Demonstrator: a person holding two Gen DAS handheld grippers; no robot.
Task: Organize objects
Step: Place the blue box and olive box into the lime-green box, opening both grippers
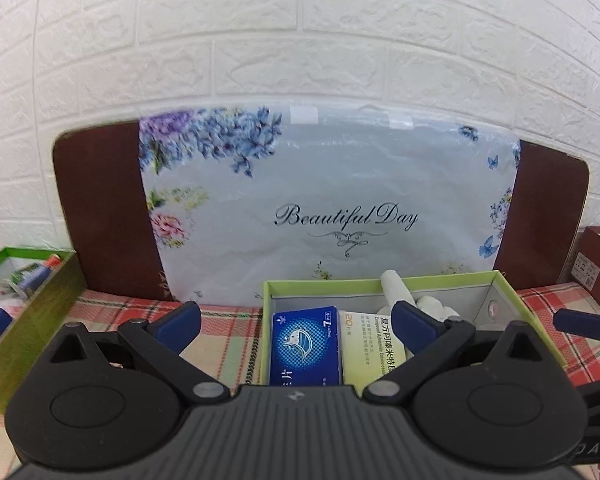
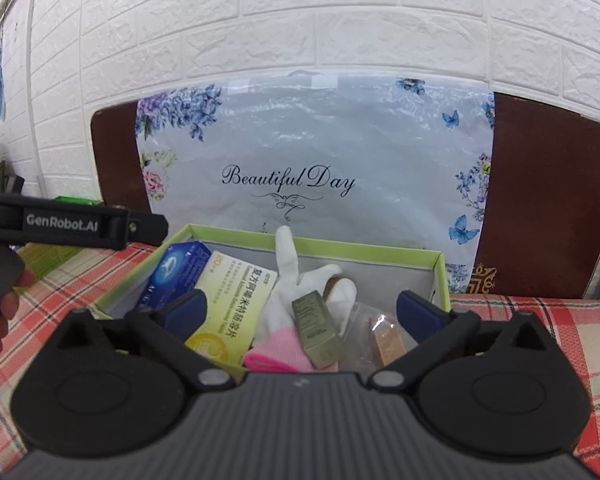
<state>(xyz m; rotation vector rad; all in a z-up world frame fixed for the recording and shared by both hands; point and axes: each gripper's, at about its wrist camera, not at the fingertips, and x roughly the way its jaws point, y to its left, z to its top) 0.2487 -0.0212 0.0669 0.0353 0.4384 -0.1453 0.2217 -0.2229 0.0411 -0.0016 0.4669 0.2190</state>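
A light-green box (image 1: 380, 279) (image 2: 312, 246) stands on the plaid cloth in front of me. In it lie a blue medicine pack (image 1: 305, 342) (image 2: 176, 270), a yellow-white medicine pack (image 1: 370, 350) (image 2: 236, 304), a white glove with a pink cuff (image 2: 288, 280) (image 1: 396, 288), a small olive-gold box (image 2: 318, 330) and a clear-wrapped tan item (image 2: 384, 338). My left gripper (image 1: 296, 324) is open and empty, over the box's near left side. My right gripper (image 2: 302, 312) is open and empty, over the box's near edge.
A second green box (image 1: 32, 280) with tubes and packs stands at the left. A floral "Beautiful Day" bag (image 1: 320, 200) (image 2: 312, 152) leans on a brown board against the brick wall. A brown carton (image 1: 598, 264) is at the right.
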